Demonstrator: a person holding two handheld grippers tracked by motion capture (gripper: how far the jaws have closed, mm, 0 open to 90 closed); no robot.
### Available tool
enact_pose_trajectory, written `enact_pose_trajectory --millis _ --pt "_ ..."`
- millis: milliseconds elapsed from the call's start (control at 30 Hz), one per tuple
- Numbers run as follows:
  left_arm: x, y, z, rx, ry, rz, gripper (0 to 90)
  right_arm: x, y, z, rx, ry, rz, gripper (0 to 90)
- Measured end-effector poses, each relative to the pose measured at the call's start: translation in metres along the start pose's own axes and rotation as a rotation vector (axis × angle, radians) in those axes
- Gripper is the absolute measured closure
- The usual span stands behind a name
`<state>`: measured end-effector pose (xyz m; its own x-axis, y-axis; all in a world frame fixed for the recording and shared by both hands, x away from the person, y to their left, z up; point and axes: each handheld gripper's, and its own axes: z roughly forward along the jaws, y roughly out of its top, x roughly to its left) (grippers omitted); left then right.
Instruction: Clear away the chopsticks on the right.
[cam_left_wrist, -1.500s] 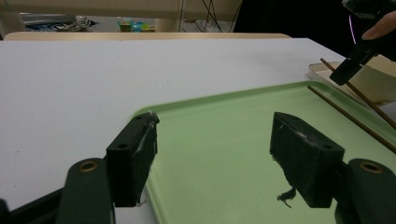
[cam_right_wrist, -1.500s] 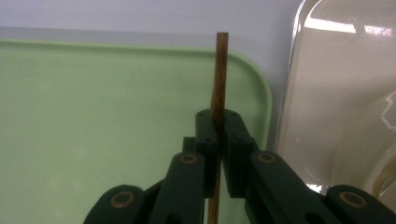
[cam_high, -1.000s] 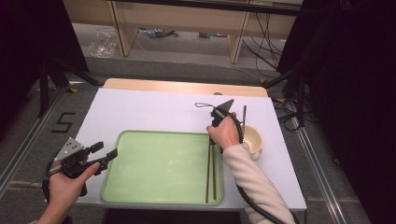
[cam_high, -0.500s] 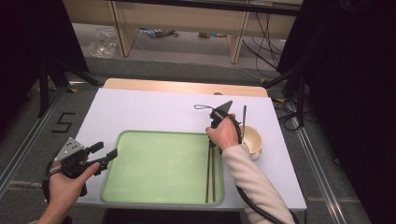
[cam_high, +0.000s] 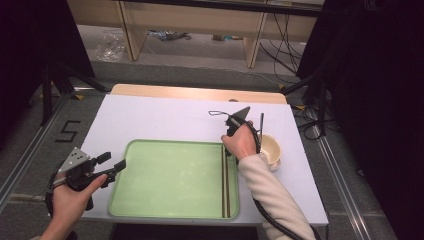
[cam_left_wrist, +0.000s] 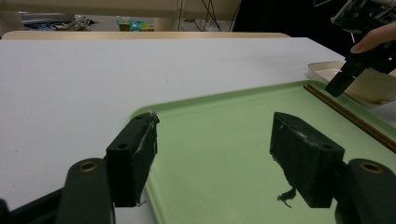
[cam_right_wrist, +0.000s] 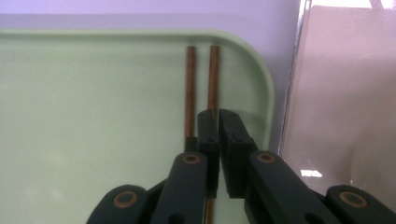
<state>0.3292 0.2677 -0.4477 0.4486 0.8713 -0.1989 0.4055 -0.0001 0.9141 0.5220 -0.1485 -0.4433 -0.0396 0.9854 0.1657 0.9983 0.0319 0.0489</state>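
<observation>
- Two brown chopsticks lie side by side in the green tray, along its right rim, running from far edge to near edge.
- The tray's wide middle is bare; left of the sticks there is free room.
- The right gripper stands over the far end of the right-hand stick; its jaws have just been closing and now meet on that stick.
- The left gripper hovers at the tray's near left corner, jaws wide apart, holding nothing.
- A pale bowl sits just beside the tray's right rim.
- The white table beyond the tray is bare; wooden shelving and cables stand behind.
</observation>
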Motion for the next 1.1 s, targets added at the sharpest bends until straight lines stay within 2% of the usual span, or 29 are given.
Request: enact_pose_trajectory --millis 200,233,300,367,400,433,467,500,533,567,600,667,700,733,767,867,900,1000,1067,1100 --pt "0.0 0.0 0.0 -0.002 0.001 -0.001 31.8 0.001 0.0 0.0 0.008 -0.005 -0.015 88.0" --pt "0.0 0.0 0.0 -0.002 0.0 0.0 31.8 -0.001 0.0 0.0 -0.006 0.002 -0.039 87.8" --pt "0.0 0.0 0.0 -0.003 0.0 -0.001 31.8 0.0 0.0 -0.004 -0.004 0.007 -0.016 86.7" --pt "0.0 0.0 0.0 -0.003 -0.001 -0.008 31.8 0.001 -0.001 -0.01 -0.004 0.011 -0.022 84.0" --pt "0.0 0.0 0.0 -0.004 0.002 -0.017 31.8 0.002 -0.001 -0.014 -0.01 0.016 -0.018 82.8" --pt "0.0 0.0 0.0 -0.005 0.0 -0.005 31.8 0.001 -0.001 -0.02 -0.013 0.015 -0.039 81.7" --pt "0.0 0.0 -0.001 -0.005 -0.001 -0.003 31.8 0.002 -0.002 -0.026 -0.002 0.006 -0.024 81.0" --pt "0.0 0.0 -0.001 -0.006 0.001 -0.004 31.8 0.001 -0.002 -0.032 -0.021 0.016 -0.036 79.9" --pt "0.0 0.0 -0.001 -0.007 0.0 -0.005 31.8 -0.003 -0.003 -0.041 -0.047 0.028 -0.075 78.3" --pt "0.0 0.0 -0.001 -0.006 0.001 -0.005 31.8 -0.002 -0.004 -0.048 -0.051 0.031 -0.039 76.9" --pt "0.0 0.0 -0.001 -0.005 0.002 -0.006 31.8 -0.006 -0.005 -0.055 -0.109 0.028 -0.094 75.6" --pt "0.0 0.0 0.0 -0.005 0.0 -0.003 31.8 -0.008 -0.007 -0.074 -0.126 0.039 -0.035 73.9" --pt "0.0 0.0 0.0 -0.004 0.0 -0.006 31.8 -0.016 -0.008 -0.08 -0.185 0.042 -0.095 72.5" --pt "0.0 0.0 0.0 -0.003 0.001 -0.003 31.8 -0.021 -0.009 -0.09 -0.211 0.042 -0.096 70.7" --pt "0.0 0.0 0.0 -0.002 0.005 -0.003 31.8 -0.024 -0.011 -0.098 -0.206 0.048 -0.067 69.3" --pt "0.0 0.001 0.0 -0.004 0.009 -0.004 31.8 -0.041 -0.012 -0.115 -0.263 0.057 -0.056 66.4" --pt "0.0 0.001 0.001 -0.005 0.008 -0.005 31.8 -0.049 -0.013 -0.119 -0.285 0.053 -0.066 65.9" --pt "0.0 0.001 0.003 -0.005 0.005 -0.003 31.8 -0.066 -0.013 -0.126 -0.308 0.056 -0.037 64.1" --pt "-0.001 0.0 0.003 0.001 0.008 -0.004 31.8 -0.073 -0.012 -0.126 -0.308 0.06 -0.007 63.3" --pt "-0.001 0.0 0.002 0.003 0.009 -0.001 31.8 -0.076 -0.011 -0.125 -0.309 0.06 -0.007 63.0"
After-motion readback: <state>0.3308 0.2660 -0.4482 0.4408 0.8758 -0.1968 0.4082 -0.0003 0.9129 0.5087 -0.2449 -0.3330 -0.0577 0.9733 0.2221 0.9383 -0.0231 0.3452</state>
